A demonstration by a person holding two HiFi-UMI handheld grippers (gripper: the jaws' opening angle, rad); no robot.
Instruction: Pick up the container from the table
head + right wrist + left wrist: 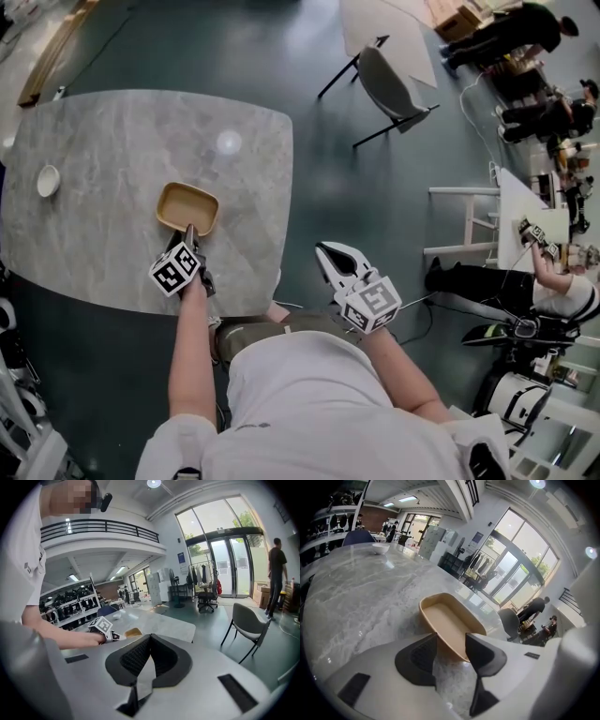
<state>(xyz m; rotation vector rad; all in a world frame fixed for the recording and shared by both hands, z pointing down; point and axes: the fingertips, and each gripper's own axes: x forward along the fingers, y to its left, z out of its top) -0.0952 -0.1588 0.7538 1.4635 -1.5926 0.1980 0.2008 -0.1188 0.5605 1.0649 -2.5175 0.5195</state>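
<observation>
While its jaws stand parted, left gripper (450, 643) straddles the container (444, 619) rim.

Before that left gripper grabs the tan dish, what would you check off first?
1. Left gripper jaws apart: ok.
2. Tan container lined up, its near end showing between the jaws: ok.
3. Container upright and empty on the marble table: ok.
4. Pads pressing on the container's rim: not ok, no grip yet.
5. Right gripper shut, empty and off the table, out of the way: ok.
6. Small white bowl well away from the container: ok.
</observation>
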